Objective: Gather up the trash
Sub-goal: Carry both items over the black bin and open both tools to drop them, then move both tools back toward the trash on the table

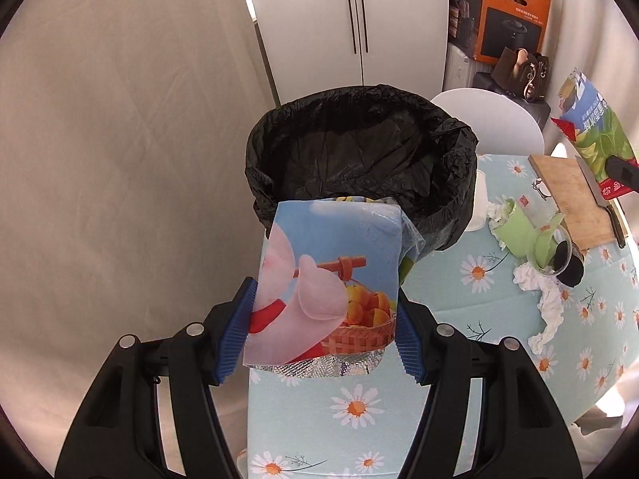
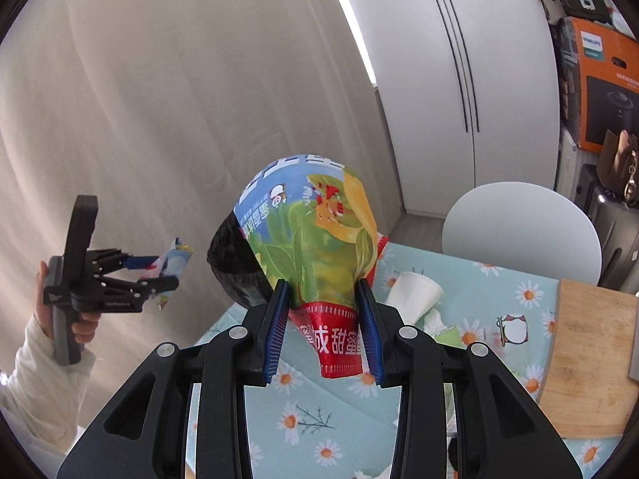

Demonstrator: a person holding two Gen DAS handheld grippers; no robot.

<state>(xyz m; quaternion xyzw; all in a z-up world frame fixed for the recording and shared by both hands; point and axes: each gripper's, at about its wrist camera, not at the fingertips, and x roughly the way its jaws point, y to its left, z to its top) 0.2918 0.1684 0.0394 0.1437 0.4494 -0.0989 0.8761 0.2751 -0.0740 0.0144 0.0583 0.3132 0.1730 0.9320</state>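
Observation:
My left gripper (image 1: pixel 325 329) is shut on a blue snack bag with a pink figure and a fruit basket (image 1: pixel 327 279), held just in front of the bin with a black liner (image 1: pixel 359 151). My right gripper (image 2: pixel 325 329) is shut on a green, blue and red snack bag (image 2: pixel 319 239), held above the table. That bag also shows at the right edge of the left wrist view (image 1: pixel 595 131). The left gripper (image 2: pixel 159 275) with its bag shows at the left of the right wrist view. The bin (image 2: pixel 235 267) is mostly hidden behind the green bag there.
The table has a light blue daisy cloth (image 1: pixel 351 403). On it lie white crumpled tissues (image 1: pixel 547 303), a green carton scrap (image 1: pixel 519 235), a glass cup (image 1: pixel 559 255), a white paper cup (image 2: pixel 415 291) and a wooden cutting board (image 2: pixel 587 359). A white chair (image 2: pixel 523 231) stands behind.

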